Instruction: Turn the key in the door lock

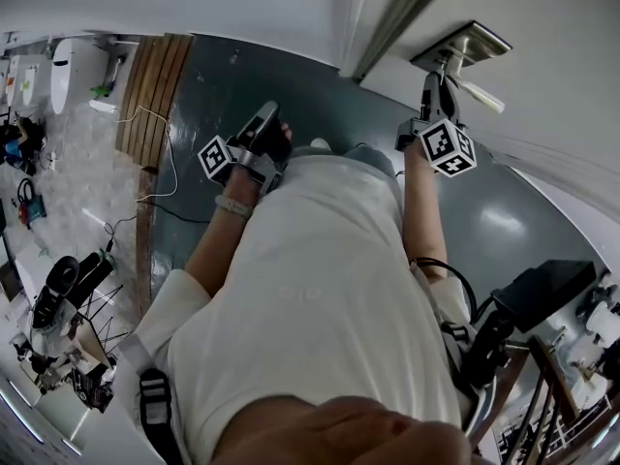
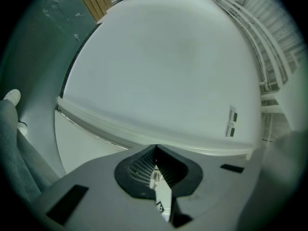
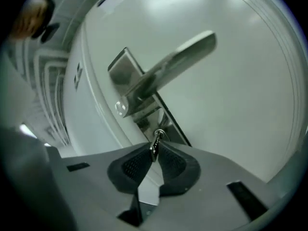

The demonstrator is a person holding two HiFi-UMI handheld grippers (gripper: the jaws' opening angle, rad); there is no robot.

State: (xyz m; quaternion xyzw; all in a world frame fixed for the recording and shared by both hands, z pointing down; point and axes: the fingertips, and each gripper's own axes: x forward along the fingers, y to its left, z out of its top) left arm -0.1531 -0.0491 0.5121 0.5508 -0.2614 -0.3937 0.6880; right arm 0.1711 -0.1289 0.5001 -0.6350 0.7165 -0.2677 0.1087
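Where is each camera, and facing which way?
Head view: on the person's head, looking down; shirt, arms, both grippers.
Left gripper view: on left gripper, facing white wall; shut jaws, trouser leg.
Right gripper view: on right gripper, facing door handle; jaws grip key.
Shared: door handle, in head view and right gripper view.

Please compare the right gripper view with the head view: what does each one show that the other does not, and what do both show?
Only the right gripper view shows the key, pinched between the jaws of the right gripper, below the door handle. Only the head view shows the left gripper, well apart from the handle, the person's white shirt and the grey floor. Both show the door handle, its metal plate and the white door.
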